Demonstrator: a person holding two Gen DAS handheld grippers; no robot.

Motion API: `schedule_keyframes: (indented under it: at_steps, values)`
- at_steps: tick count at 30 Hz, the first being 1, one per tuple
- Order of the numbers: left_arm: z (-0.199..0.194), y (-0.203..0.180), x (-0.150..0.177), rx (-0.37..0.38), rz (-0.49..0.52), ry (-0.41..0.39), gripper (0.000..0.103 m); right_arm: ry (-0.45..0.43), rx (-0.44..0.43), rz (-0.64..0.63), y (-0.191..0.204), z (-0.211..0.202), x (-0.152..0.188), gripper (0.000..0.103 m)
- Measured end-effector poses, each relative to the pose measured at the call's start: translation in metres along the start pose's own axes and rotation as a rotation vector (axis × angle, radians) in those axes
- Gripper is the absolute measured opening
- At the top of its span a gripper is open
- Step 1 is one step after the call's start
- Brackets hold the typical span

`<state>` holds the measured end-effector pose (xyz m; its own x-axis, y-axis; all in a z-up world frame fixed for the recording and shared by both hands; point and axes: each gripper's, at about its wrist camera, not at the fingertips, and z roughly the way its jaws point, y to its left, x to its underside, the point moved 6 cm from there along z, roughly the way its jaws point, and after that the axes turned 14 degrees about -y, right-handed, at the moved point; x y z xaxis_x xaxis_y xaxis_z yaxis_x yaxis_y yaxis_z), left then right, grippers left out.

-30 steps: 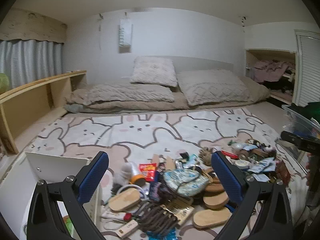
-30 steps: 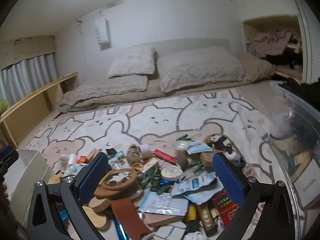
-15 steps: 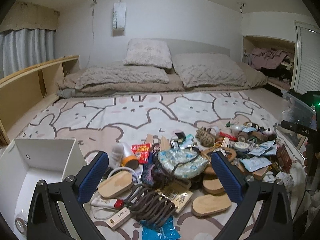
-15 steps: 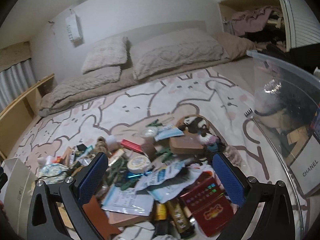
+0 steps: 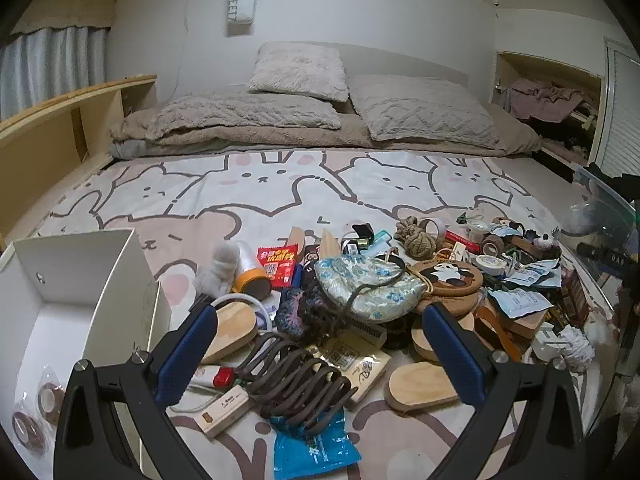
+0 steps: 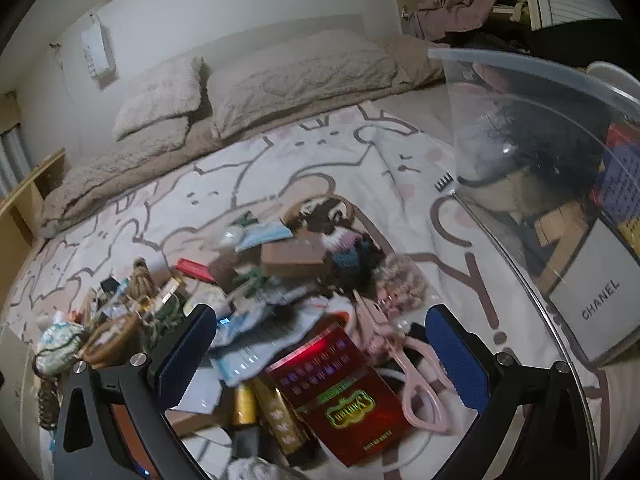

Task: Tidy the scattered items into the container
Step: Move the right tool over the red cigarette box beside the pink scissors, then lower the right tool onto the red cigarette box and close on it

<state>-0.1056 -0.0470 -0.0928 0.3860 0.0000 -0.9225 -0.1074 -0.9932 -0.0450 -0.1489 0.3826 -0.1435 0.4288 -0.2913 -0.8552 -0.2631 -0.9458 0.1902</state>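
Your left gripper (image 5: 320,354) hangs wide open over a dark wavy hair claw (image 5: 298,384) in the near pile. Your right gripper (image 6: 320,352), equally wide, holds nothing above a red box (image 6: 340,396). The white box (image 5: 76,280) at left holds tape rolls (image 5: 38,412); the clear bin (image 6: 560,168) at right holds a Chanel box (image 6: 600,292).

A jumble of scattered items (image 5: 360,308) sprawls across the lower centre of the left wrist frame on a bunny-print bed: wooden ovals, a floral pouch (image 5: 372,286), a brown claw clip (image 5: 296,384). At lower left stands an open white container (image 5: 100,280), two tape rolls inside. In the right wrist frame, a red box (image 6: 340,392) lies at bottom centre.
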Motion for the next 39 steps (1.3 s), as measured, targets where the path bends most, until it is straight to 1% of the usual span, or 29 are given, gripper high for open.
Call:
schedule_keyframes:
  at_steps: [6, 12, 15, 18, 21, 23, 28, 35, 39]
  values:
    - [-0.002, 0.014, 0.013, -0.019, -0.052, 0.034, 0.103, 0.071, 0.015, 0.043, -0.007, 0.004, 0.019, 0.103]
    - [-0.007, 0.023, 0.028, -0.041, -0.068, 0.063, 0.103, 0.098, -0.004, 0.134, -0.017, -0.005, 0.026, 0.103]
    - [-0.008, 0.025, 0.032, -0.043, -0.074, 0.071, 0.103, 0.108, -0.076, 0.224, -0.020, -0.013, 0.028, 0.103]
    - [-0.010, 0.025, 0.033, -0.043, -0.077, 0.070, 0.103, 0.108, -0.176, 0.308, -0.017, -0.022, 0.029, 0.103]
    - [-0.012, 0.024, 0.033, -0.043, -0.072, 0.068, 0.103, 0.110, -0.233, 0.339, -0.010, -0.029, 0.028, 0.103]
    - [-0.013, 0.024, 0.034, -0.045, -0.068, 0.067, 0.103, 0.121, -0.250, 0.342, -0.005, -0.030, 0.030, 0.103]
    - [-0.014, 0.023, 0.040, -0.051, -0.062, 0.087, 0.103, 0.152, -0.225, 0.346, -0.008, -0.024, 0.035, 0.103]
    - [-0.012, 0.025, 0.044, -0.059, -0.069, 0.108, 0.103, 0.173, -0.132, 0.347, -0.034, -0.005, 0.038, 0.103]
    - [-0.013, 0.026, 0.043, -0.060, -0.073, 0.103, 0.103, 0.189, -0.132, 0.364, -0.042, 0.004, 0.040, 0.103]
